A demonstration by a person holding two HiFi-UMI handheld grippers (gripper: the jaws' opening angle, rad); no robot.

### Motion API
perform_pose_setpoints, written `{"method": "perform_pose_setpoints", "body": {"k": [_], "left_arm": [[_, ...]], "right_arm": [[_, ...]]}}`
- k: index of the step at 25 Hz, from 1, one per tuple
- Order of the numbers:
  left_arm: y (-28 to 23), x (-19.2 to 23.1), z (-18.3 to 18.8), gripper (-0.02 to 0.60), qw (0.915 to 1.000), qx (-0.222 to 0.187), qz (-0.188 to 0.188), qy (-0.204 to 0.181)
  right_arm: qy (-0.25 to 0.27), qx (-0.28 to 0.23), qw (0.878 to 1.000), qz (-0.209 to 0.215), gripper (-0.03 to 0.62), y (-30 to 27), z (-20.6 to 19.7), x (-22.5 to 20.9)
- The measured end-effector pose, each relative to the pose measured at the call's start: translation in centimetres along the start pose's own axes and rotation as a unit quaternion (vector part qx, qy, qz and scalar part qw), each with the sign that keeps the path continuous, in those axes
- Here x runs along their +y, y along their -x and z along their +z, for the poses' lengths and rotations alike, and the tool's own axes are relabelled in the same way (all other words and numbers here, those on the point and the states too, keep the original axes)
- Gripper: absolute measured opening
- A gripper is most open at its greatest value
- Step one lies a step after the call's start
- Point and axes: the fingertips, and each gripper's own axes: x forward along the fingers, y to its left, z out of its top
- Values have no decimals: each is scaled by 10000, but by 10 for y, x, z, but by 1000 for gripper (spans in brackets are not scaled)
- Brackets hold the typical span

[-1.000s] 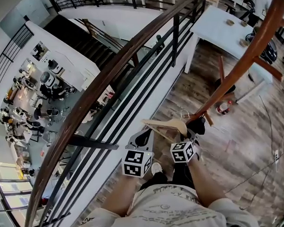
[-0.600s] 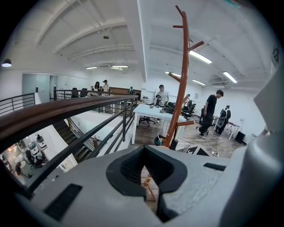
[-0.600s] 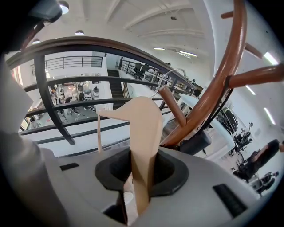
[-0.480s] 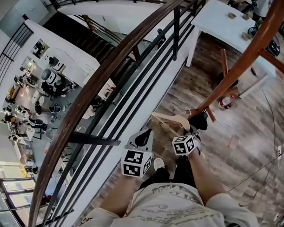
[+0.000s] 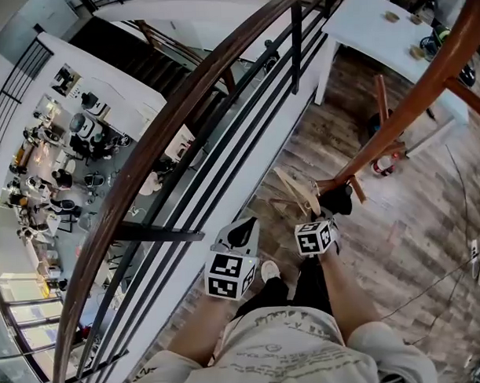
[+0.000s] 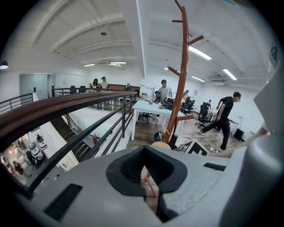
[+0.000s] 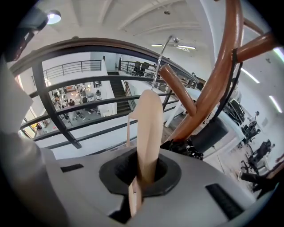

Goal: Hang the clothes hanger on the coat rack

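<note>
The left gripper (image 5: 243, 232) hangs empty with jaws together, while the right gripper (image 7: 142, 175) is clamped on the wooden clothes hanger (image 7: 148, 128), holding it upright so its wire hook (image 7: 160, 57) stands just beside the coat rack (image 5: 410, 110)'s low peg (image 7: 177, 86), with the railing (image 5: 183, 126) crowding the left and open floor (image 5: 430, 219) to the right.

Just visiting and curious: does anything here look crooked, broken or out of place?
Nothing looks broken or spilled. Only the wooden hanger sits askew: the right gripper clamps it tilted beside the coat rack, not hanging level from it.
</note>
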Motion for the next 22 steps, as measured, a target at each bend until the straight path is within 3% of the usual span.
{"method": "perform_pose_setpoints", "body": {"k": [9, 22], "left_arm": [[-8, 0, 1, 3, 10000, 25, 18, -12], [-1, 7, -2, 3, 9998, 188, 40, -27]], "right_arm": [[-223, 55, 9988, 431, 6, -14, 4, 4], [-599, 227, 9977, 229, 6, -20, -4, -11]]}}
